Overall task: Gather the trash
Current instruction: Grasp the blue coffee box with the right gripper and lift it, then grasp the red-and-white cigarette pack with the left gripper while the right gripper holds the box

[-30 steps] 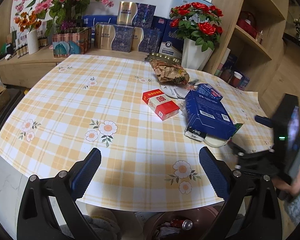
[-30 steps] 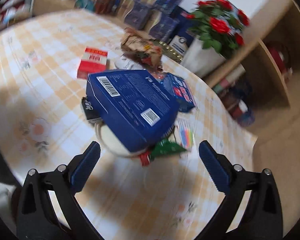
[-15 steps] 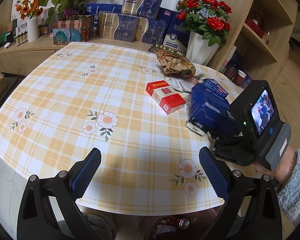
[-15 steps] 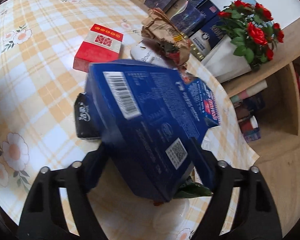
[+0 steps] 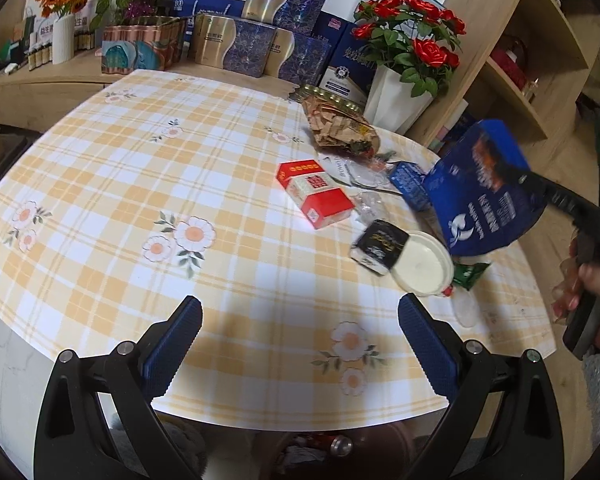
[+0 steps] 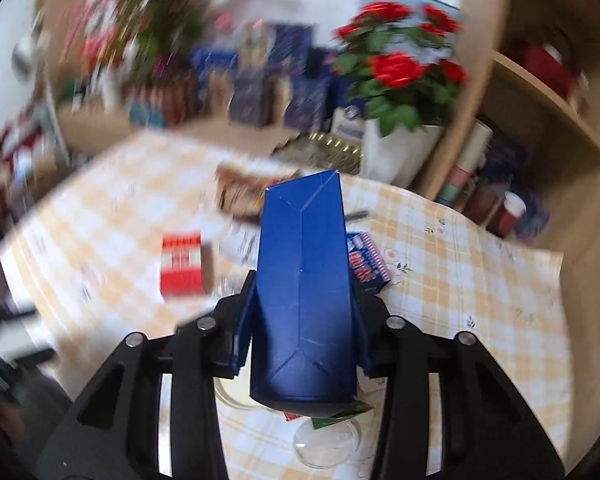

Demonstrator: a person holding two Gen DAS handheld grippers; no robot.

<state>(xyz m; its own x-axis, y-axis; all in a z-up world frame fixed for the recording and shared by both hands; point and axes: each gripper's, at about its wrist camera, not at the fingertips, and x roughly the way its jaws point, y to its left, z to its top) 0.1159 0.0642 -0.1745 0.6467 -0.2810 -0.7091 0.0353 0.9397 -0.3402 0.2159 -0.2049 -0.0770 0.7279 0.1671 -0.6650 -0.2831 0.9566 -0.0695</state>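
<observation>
My right gripper (image 6: 302, 320) is shut on a large blue box (image 6: 304, 288) and holds it lifted above the table; the box also shows in the left wrist view (image 5: 482, 192), tilted at the right. My left gripper (image 5: 300, 344) is open and empty over the near table edge. On the checked tablecloth (image 5: 140, 184) lie a red and white box (image 5: 316, 194), a small black box (image 5: 380, 246) on a white round lid (image 5: 424, 268), a small blue box (image 5: 410, 184), a green wrapper (image 5: 470, 274) and a crumpled brown paper bag (image 5: 340, 128).
A white vase of red roses (image 5: 400, 88) and stacked gift boxes (image 5: 260, 36) stand behind the table. Wooden shelves (image 5: 520, 60) rise at the right. A trash bin (image 5: 332, 452) with a can in it sits below the near table edge.
My right gripper closed on the blue box and lifted it off the pile, uncovering the black box, white lid and green wrapper. The left gripper stayed open, shifting only slightly.
</observation>
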